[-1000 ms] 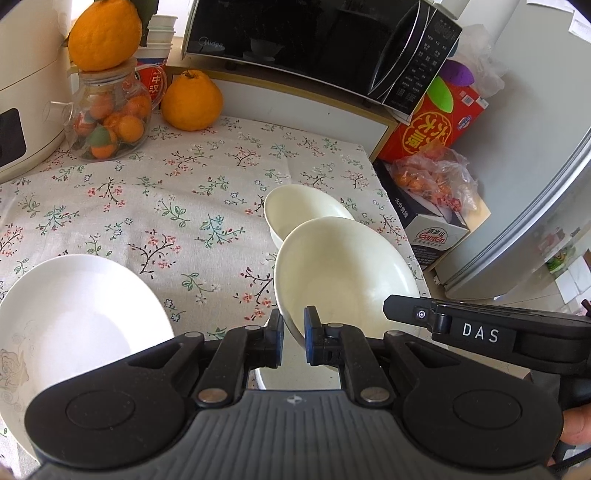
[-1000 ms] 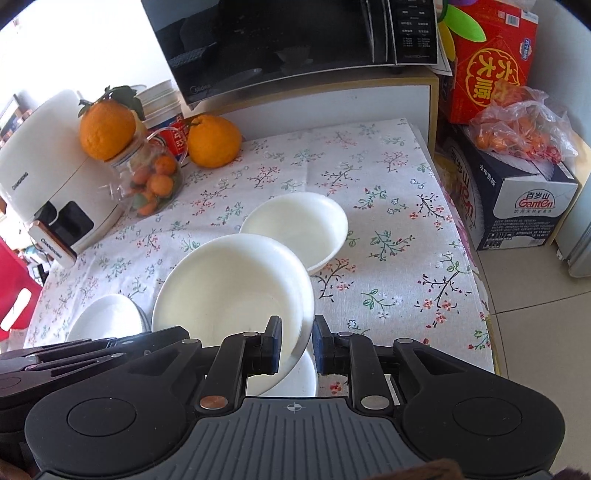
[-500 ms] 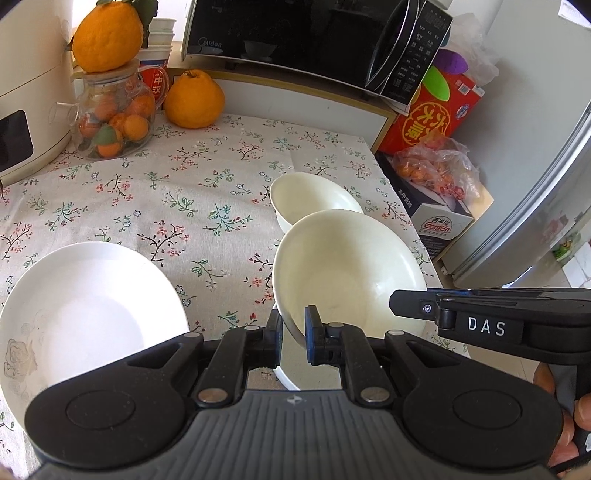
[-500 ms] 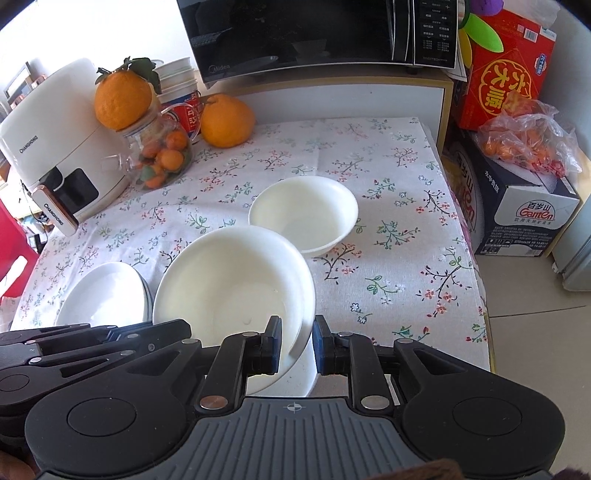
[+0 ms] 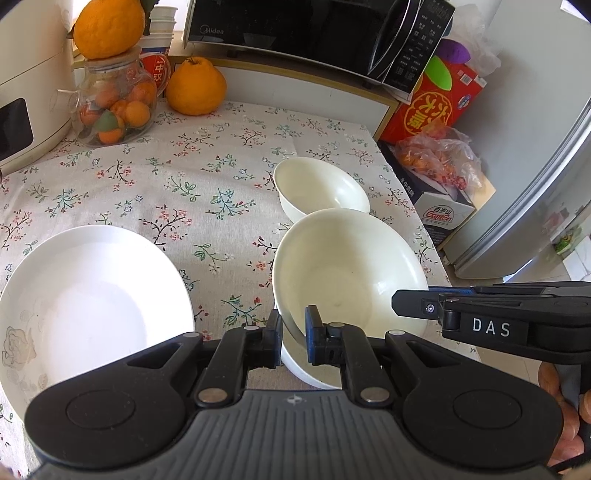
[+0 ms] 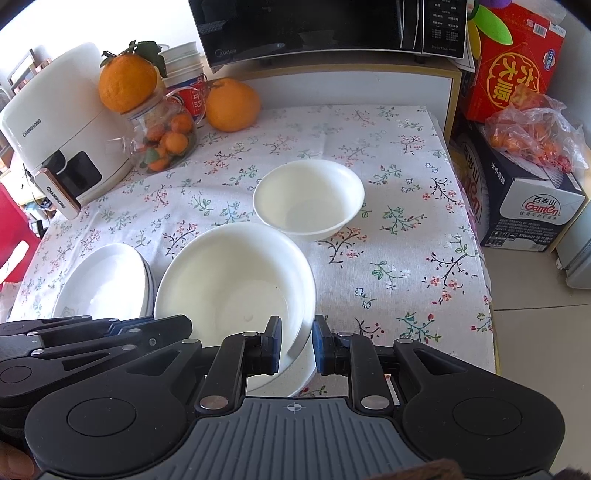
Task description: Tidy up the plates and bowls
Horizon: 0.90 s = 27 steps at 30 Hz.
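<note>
The left gripper [image 5: 293, 332] has its two fingers closed tight on the near rim of the big bowl [image 5: 347, 273]; one finger is outside the rim and one is inside. The right gripper [image 6: 295, 345] has a finger on each side of the same bowl's other edge, but there is a gap beside each finger, so it is a little open and not squeezing (I cannot tell if one pad just touches the rim). The big bowl [image 6: 236, 280] is tipped a bit and sits in another white dish [image 5: 310, 365] underneath it, near the front edge of the table [image 6: 406, 155]; only a slice of that lower dish shows, so I cannot tell if it is a bowl or a plate.

The small bowl [image 6: 308, 197] stands upright on the flowery cloth just behind the big bowl; they are close but not touching in the right wrist view. The white plates [image 6: 107, 284] lie stacked to the left of the big bowl, just beside it. At the back of the table are a glass jar of little oranges [image 6: 166, 142] with a big orange [image 6: 127, 88] on top, another orange [image 6: 232, 105] beside it, and a white cooker [image 6: 55, 136]; a black microwave [image 6: 332, 29] sits on the shelf behind.
</note>
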Each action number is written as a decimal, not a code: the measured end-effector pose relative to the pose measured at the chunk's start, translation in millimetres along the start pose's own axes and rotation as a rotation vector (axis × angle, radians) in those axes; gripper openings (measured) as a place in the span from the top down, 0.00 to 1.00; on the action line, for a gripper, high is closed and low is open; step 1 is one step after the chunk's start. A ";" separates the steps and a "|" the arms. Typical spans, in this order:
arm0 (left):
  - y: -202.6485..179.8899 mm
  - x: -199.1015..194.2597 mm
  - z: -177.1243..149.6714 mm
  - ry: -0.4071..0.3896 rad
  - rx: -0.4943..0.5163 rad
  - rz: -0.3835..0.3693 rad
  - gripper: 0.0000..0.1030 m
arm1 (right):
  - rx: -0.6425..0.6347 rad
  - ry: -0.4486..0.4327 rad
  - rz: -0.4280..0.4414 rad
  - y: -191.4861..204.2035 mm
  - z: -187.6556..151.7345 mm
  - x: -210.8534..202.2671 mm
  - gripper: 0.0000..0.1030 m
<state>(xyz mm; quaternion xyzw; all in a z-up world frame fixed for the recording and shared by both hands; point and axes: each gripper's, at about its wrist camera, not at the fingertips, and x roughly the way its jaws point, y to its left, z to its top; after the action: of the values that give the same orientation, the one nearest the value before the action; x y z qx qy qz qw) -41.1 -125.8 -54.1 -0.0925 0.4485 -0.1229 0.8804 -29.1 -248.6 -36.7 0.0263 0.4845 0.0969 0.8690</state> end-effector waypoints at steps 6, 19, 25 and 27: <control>-0.6 4.1 -1.5 0.017 0.011 0.008 0.89 | -0.010 0.006 -0.005 0.9 -1.2 0.0 0.81; 7.0 10.3 -1.7 0.057 0.011 0.048 0.87 | -0.006 0.004 -0.020 -2.4 0.9 2.3 0.81; 7.7 8.1 1.2 0.048 0.002 0.044 0.87 | 0.007 0.004 -0.021 -3.8 2.2 3.7 0.81; 8.2 6.3 3.5 0.034 0.000 0.047 0.87 | 0.010 0.001 -0.022 -4.3 2.9 4.1 0.81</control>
<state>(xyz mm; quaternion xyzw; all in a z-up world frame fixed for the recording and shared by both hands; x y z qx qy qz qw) -33.6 -119.6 -59.1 -0.0800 0.4653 -0.1037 0.8754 -23.9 -251.9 -39.3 0.0254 0.4854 0.0851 0.8698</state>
